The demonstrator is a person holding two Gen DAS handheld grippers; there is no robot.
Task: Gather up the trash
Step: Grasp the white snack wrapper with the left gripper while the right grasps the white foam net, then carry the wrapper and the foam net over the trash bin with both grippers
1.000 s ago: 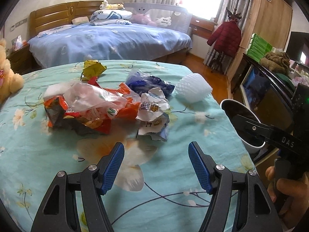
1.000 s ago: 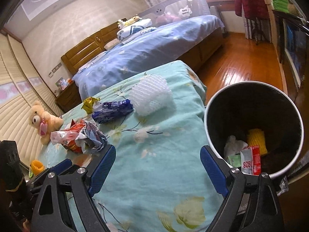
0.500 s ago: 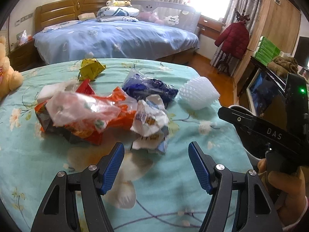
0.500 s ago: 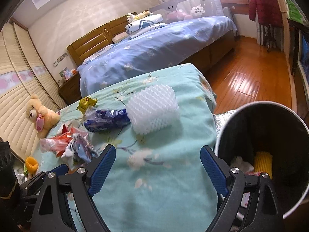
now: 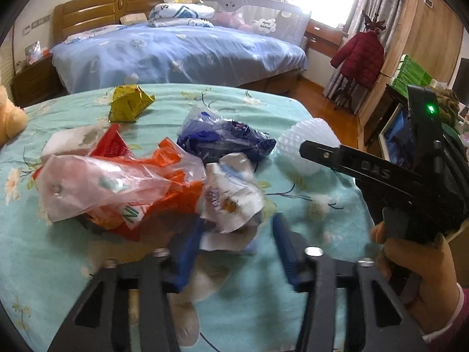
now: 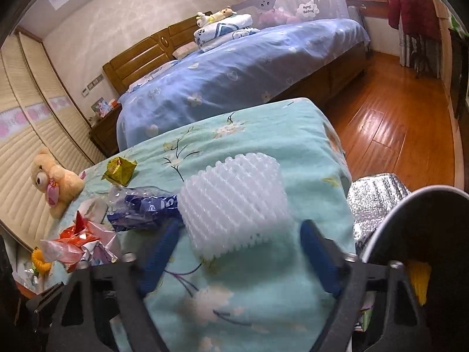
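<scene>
A crumpled white wrapper (image 5: 231, 199) lies on the teal flowered cloth (image 5: 44, 264), its lower part between the jaws of my left gripper (image 5: 236, 240). Those jaws are closing, and the right pad stands clear of the paper. Beside it lie an orange wrapper under clear plastic (image 5: 117, 184), a blue bag (image 5: 222, 140) and a yellow wrapper (image 5: 129, 102). My right gripper (image 6: 239, 243) is closing around the near end of a white foam net (image 6: 234, 202), with small gaps at both pads. A black bin (image 6: 410, 205) stands off the cloth's right edge.
A teddy bear (image 6: 55, 182) sits at the cloth's left edge. A silver foil bag (image 6: 378, 193) lies between the cloth and the bin. A blue bed (image 5: 176, 52) stands behind, wooden floor (image 6: 395, 117) to the right. A hand (image 5: 410, 264) holds the right gripper.
Both grippers moved forward and down toward the trash and narrowed their jaws. The white wrapper now lies between the left jaws, the foam net between the right jaws.
</scene>
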